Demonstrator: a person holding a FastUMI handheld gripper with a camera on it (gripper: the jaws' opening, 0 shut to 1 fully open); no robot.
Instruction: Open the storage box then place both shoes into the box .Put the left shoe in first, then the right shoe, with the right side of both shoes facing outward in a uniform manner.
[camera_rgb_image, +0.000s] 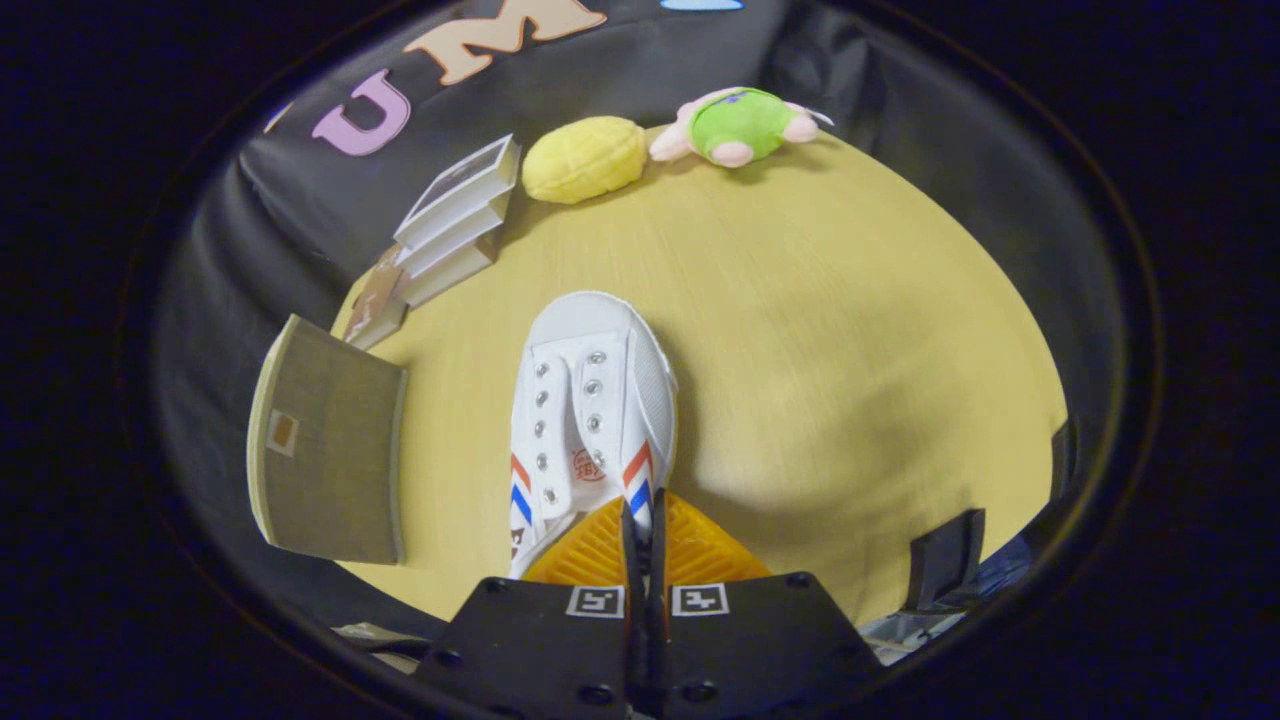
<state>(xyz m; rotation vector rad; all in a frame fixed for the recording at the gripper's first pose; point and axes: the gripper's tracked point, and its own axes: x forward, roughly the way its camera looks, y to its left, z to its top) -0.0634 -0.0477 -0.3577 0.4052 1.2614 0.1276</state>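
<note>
Gripper (645, 520) fingers nearly together, pinching right collar of white shoe (590, 420). Toe pointing away along fingers, over wooden table (850, 330). Open box lid (325, 445) left of shoe. Yellow plush (585, 158), green plush (745, 125) far beyond.

Even, fairly bright light falls from above on the surface (800, 330); a soft broad shadow spreads right of the white shoe (590, 400), which itself looks nearly overexposed; strong fisheye bending curves the surface edge and the stacked books (455, 225); the plush toys (740, 125) beyond are slightly soft; the gripper (645, 525), fingers pressed close on the shoe's collar, sits dim.
</note>
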